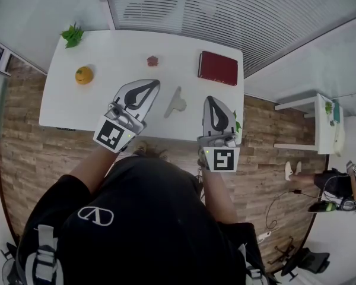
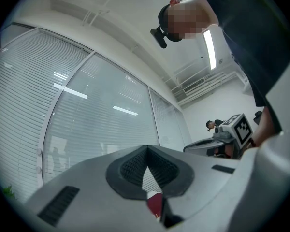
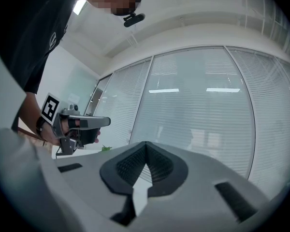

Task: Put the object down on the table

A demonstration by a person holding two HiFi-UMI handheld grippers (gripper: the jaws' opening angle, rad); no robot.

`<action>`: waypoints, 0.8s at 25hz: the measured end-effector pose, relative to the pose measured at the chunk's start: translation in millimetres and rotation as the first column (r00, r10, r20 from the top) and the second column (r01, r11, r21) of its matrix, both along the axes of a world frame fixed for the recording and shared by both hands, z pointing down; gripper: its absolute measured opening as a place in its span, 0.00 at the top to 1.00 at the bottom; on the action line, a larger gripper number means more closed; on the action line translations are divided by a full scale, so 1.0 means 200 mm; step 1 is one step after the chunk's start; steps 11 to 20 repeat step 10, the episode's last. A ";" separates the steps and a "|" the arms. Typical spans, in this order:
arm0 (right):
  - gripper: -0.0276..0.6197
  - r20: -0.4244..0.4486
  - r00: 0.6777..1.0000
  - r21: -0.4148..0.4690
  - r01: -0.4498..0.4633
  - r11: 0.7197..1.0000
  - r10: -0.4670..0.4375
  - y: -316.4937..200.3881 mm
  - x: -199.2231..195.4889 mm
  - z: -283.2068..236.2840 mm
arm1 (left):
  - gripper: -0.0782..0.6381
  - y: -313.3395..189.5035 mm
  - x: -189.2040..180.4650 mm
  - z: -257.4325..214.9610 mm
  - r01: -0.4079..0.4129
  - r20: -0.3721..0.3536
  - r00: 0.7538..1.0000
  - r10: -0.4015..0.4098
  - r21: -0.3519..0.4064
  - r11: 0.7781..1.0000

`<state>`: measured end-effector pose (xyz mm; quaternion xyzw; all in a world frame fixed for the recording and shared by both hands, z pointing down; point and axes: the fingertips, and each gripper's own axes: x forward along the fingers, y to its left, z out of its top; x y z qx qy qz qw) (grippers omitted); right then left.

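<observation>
Grey object [image 1: 176, 103] lies, seemingly untouched, between left fingers [image 1: 141, 94] and right fingers [image 1: 216, 114].

Plain white on the desk [image 1: 118, 52], and against it a dark red book [image 1: 218, 67], an orange fruit [image 1: 83, 75], a green leafy sprig [image 1: 72, 35], a small brownish-red piece [image 1: 152, 60] and a pale grey-beige object [image 1: 176, 103]. Light grey on the left gripper [image 1: 156, 83] and right gripper [image 1: 210, 98], with black ribbed pads [image 2: 129, 168] inside the jaws and black-and-white square patterns on the marker cubes [image 1: 113, 134]. Brown wood-grain planks for the floor [image 1: 24, 129], fine white slats on the blinds [image 1: 237, 10], black with a white emblem on the shirt [image 1: 136, 218].
</observation>
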<state>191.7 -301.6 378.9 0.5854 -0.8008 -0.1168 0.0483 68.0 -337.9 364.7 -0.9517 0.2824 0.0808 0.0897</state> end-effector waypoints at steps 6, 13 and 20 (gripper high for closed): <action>0.95 0.005 1.000 -0.013 -0.001 1.000 0.001 0.01 -0.01 0.01 | 0.88 0.00 0.00 0.00 0.002 0.000 1.000 -0.002 -0.001 1.000; 0.95 -0.008 1.000 -0.006 0.001 1.000 -0.001 0.01 0.00 0.01 | 0.88 0.00 0.00 0.00 0.004 0.000 1.000 -0.004 0.001 1.000; 0.95 -0.008 1.000 -0.006 0.001 1.000 -0.001 0.01 0.00 0.01 | 0.88 0.00 0.00 0.00 0.004 0.000 1.000 -0.004 0.001 1.000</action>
